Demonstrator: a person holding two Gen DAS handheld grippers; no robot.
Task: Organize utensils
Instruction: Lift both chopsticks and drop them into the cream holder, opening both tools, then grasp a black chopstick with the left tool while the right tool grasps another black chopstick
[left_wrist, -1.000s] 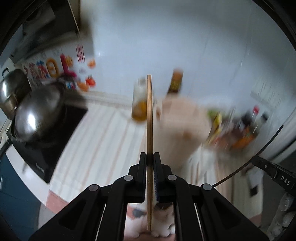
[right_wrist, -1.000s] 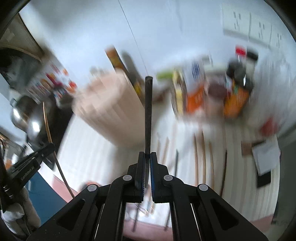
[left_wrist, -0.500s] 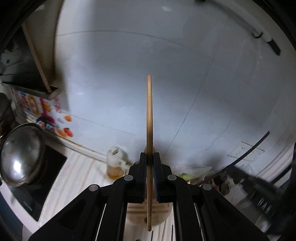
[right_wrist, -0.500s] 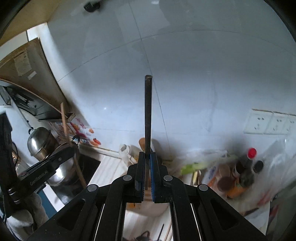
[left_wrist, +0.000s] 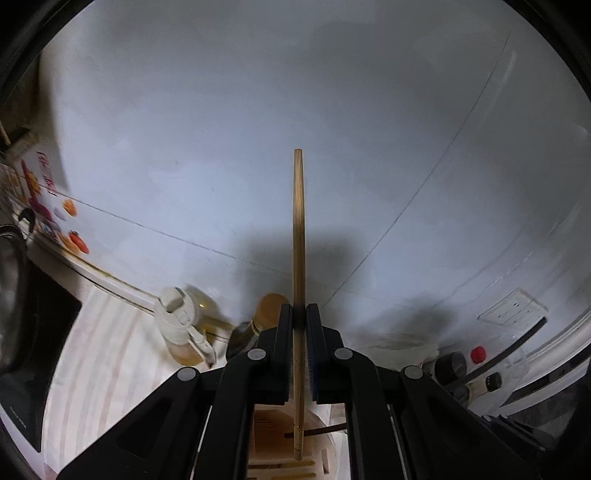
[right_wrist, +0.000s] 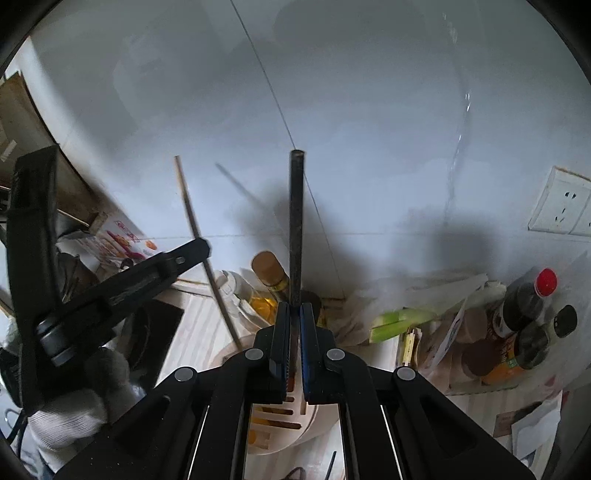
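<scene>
White tiled wall filled both views. The left gripper (left_wrist: 299, 347) pinched a wooden chopstick (left_wrist: 298, 258) and the right gripper (right_wrist: 294, 343) a dark chopstick (right_wrist: 296, 229), both pointing twelve o'clock above the slotted holder (right_wrist: 291, 417). Insertion seemed underway; next, each tip likely needed lining up with a slot.

tan wooden chopstick (left_wrist: 298, 258), black chopstick (right_wrist: 295, 221), pale slotted holder (right_wrist: 295, 417), red bottle cap (right_wrist: 546, 281), white tiles (left_wrist: 332, 110)

Both wrist views wallward, sharing slotted holder (left_wrist: 280, 454) (right_wrist: 291, 417).
</scene>
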